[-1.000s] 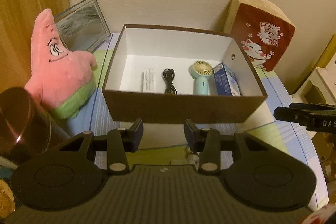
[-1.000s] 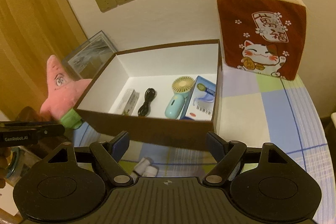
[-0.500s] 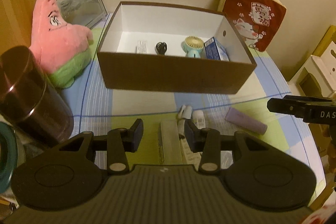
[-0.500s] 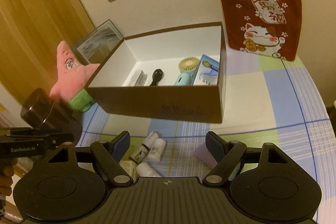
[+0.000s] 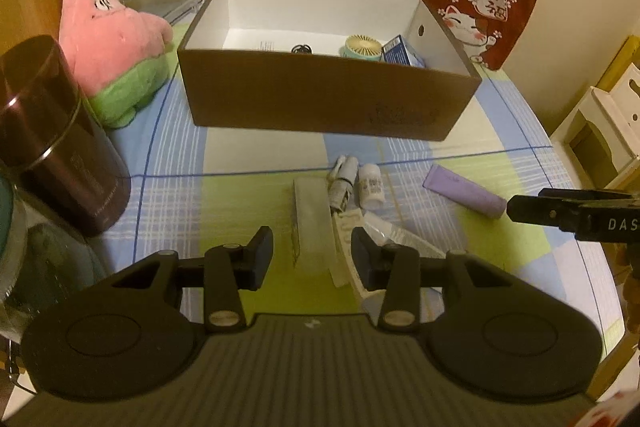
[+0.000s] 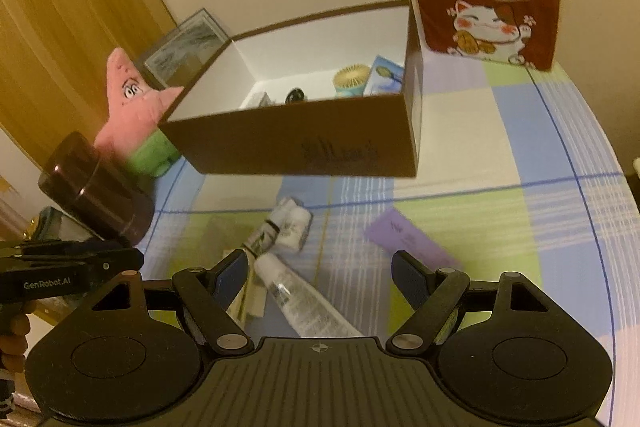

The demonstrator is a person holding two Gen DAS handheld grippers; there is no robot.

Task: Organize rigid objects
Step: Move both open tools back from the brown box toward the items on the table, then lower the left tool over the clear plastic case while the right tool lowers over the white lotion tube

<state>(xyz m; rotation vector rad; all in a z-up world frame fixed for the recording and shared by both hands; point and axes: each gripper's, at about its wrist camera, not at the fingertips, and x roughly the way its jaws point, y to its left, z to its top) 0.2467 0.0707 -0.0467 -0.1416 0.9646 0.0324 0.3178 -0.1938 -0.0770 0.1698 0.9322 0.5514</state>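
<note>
Checked tablecloth (image 5: pixel 256 155): brown box (image 5: pixel 320 99), purple tube (image 5: pixel 464 191), bottles (image 5: pixel 370 183).

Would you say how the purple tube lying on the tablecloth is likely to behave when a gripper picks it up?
The purple tube looks slim and probably light. Its smooth skin may slip between pads. Its flat end suggests a soft body that could dent.

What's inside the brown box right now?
Over the near wall of the brown box show the head of a small mint fan, a blue carton, a coiled black cable and a white printed packet. That wall hides their lower parts and the front floor.
</note>
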